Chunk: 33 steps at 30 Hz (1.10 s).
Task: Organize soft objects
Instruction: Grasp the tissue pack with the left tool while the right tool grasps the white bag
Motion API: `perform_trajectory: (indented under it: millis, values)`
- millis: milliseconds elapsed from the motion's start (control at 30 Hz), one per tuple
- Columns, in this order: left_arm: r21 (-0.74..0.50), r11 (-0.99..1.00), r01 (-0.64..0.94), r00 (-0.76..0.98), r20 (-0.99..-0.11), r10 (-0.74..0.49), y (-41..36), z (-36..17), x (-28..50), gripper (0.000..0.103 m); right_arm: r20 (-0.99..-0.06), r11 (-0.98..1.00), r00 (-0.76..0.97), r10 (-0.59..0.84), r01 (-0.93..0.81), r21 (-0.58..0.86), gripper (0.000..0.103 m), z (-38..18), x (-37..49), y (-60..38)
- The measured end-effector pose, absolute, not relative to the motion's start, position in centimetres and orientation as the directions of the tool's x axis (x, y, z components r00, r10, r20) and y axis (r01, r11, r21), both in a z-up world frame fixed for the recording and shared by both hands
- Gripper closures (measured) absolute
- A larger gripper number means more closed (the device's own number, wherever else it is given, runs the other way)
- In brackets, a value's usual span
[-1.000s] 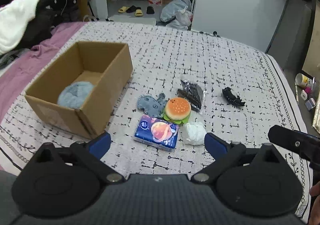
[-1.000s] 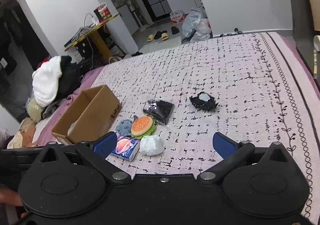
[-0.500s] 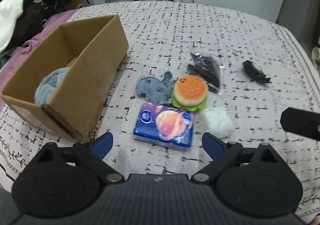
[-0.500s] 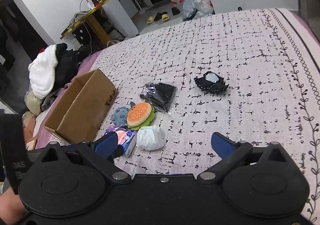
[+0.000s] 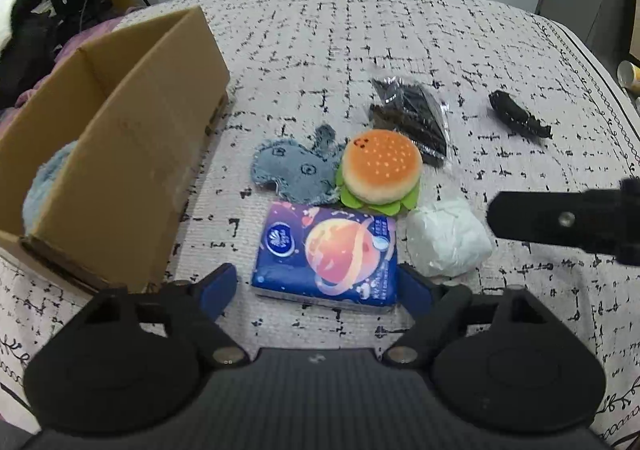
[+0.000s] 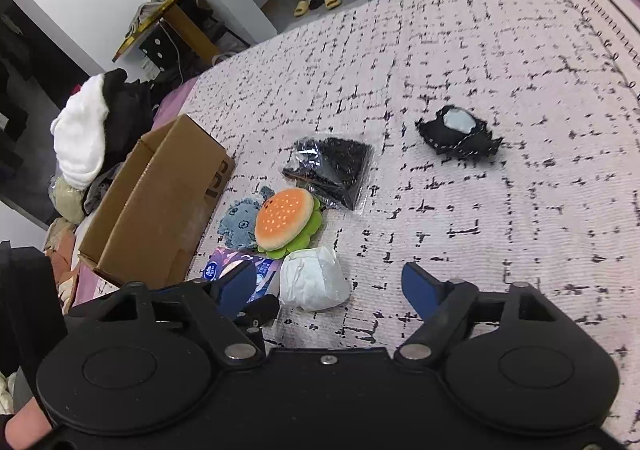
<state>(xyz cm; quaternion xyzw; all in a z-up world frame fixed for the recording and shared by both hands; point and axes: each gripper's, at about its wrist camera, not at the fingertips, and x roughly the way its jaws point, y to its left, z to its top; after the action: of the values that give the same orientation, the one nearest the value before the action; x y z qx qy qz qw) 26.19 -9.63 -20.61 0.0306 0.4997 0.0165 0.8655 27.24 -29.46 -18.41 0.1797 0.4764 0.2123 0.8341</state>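
A blue tissue pack (image 5: 326,254) lies on the bed. My left gripper (image 5: 318,288) is open, its fingertips on either side of the pack's near end, apart from it. Behind the pack are a grey plush (image 5: 294,170), a burger plush (image 5: 382,172) and a white soft bundle (image 5: 446,242). A cardboard box (image 5: 132,154) at the left holds a blue-grey furry ball (image 5: 42,188). My right gripper (image 6: 330,288) is open just in front of the white bundle (image 6: 314,278). The burger plush (image 6: 284,218) and the box (image 6: 160,202) also show in the right wrist view.
A black item in a clear bag (image 5: 412,122) and a black spiky piece (image 5: 518,120) lie farther back on the patterned bedspread (image 5: 340,50). Clothes (image 6: 92,134) are piled beyond the box. The bed's edge runs along the right.
My left gripper has moved forward and down to the tissue pack, which now lies between its fingertips. My right gripper has come closer to the white bundle.
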Motion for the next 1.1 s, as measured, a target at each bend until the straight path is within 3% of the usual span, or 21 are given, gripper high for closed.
perform_trajectory:
  millis: [33,433,600,1100]
  values:
    - [0.064,0.998,0.002,0.504,-0.862,0.054,-9.6,-20.6,26.1,0.03,-0.723,0.847,0.452,0.523,-0.184,0.498,0.027,-18.6,27.3,-29.3]
    - [0.024,1.0,-0.003,0.499,-0.867,0.022,-7.8,-19.1,25.6,0.031,-0.745,0.859,0.43,0.51,-0.216,0.464,0.033,-19.7,28.0,-27.1]
    - [0.032,0.999,0.003,0.498,-0.867,0.026,-7.0,-18.1,24.8,0.031,-0.775,0.872,0.4,0.489,-0.222,0.436,0.057,-20.5,27.8,-26.3]
    - [-0.007,1.0,0.024,0.54,-0.842,-0.019,-6.1,-14.2,21.5,0.031,-0.772,0.9,0.463,0.436,-0.198,0.389,0.058,-17.9,23.8,-27.6]
